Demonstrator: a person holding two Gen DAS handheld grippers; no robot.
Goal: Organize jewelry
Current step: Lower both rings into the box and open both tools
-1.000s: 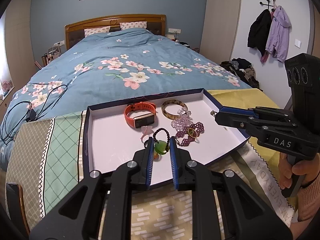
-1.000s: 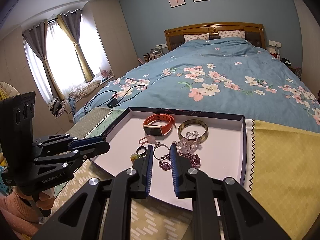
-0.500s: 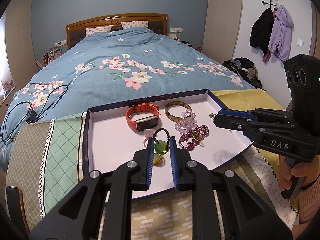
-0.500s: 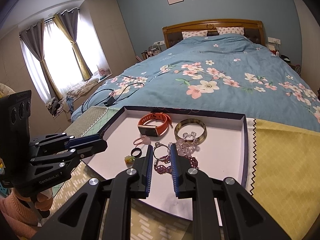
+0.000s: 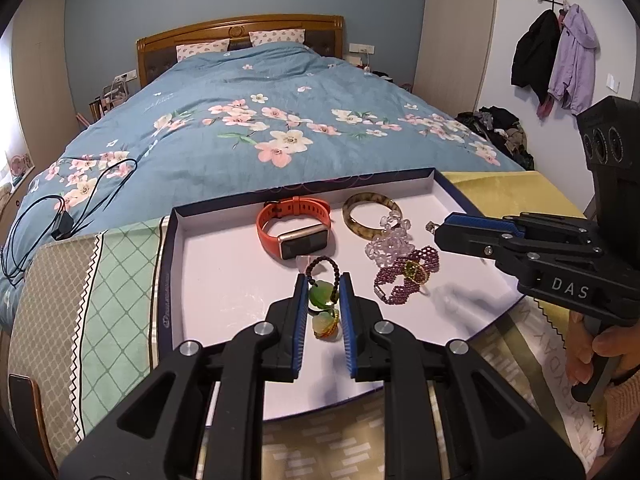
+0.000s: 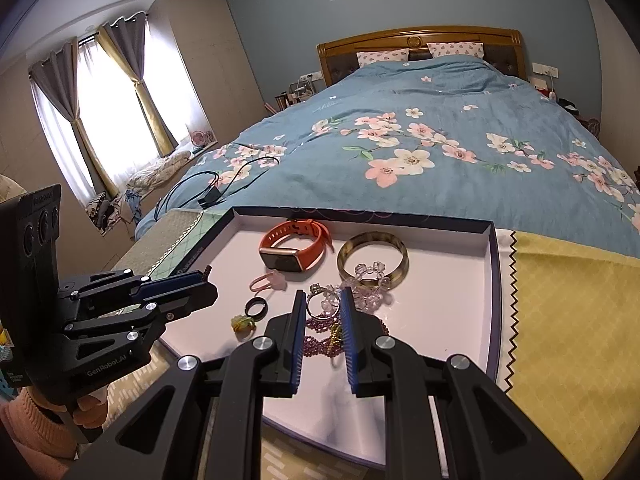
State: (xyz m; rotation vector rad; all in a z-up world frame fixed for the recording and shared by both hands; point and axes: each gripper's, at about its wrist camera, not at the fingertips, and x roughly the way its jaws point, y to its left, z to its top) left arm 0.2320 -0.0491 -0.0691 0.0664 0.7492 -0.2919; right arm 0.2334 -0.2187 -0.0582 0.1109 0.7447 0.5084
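A white tray with a dark blue rim (image 5: 176,264) (image 6: 494,272) holds jewelry: an orange watch (image 5: 294,230) (image 6: 294,246), a brown bangle (image 5: 372,212) (image 6: 372,254), clear crystal beads (image 5: 390,236) (image 6: 370,280), a purple bead bracelet (image 5: 406,274) (image 6: 320,338), a pink ring (image 6: 268,282) and a black ring (image 6: 256,306). My left gripper (image 5: 324,280) grips a dark bead string with a green pendant (image 5: 322,294) above a small yellow-green charm (image 5: 324,324) (image 6: 242,323). My right gripper (image 6: 323,298) grips a silver ring (image 6: 322,304) above the purple beads.
The tray lies on patterned cloths, green check (image 5: 116,272) at left and yellow (image 6: 568,320) at right, at the foot of a bed with a blue floral cover (image 5: 260,128). A black cable (image 5: 60,216) lies on the bed. Coats (image 5: 556,52) hang on the right wall.
Both grippers have risen slightly and drawn back over the tray, each keeping its piece between the fingers. The jewelry on the tray has not moved.
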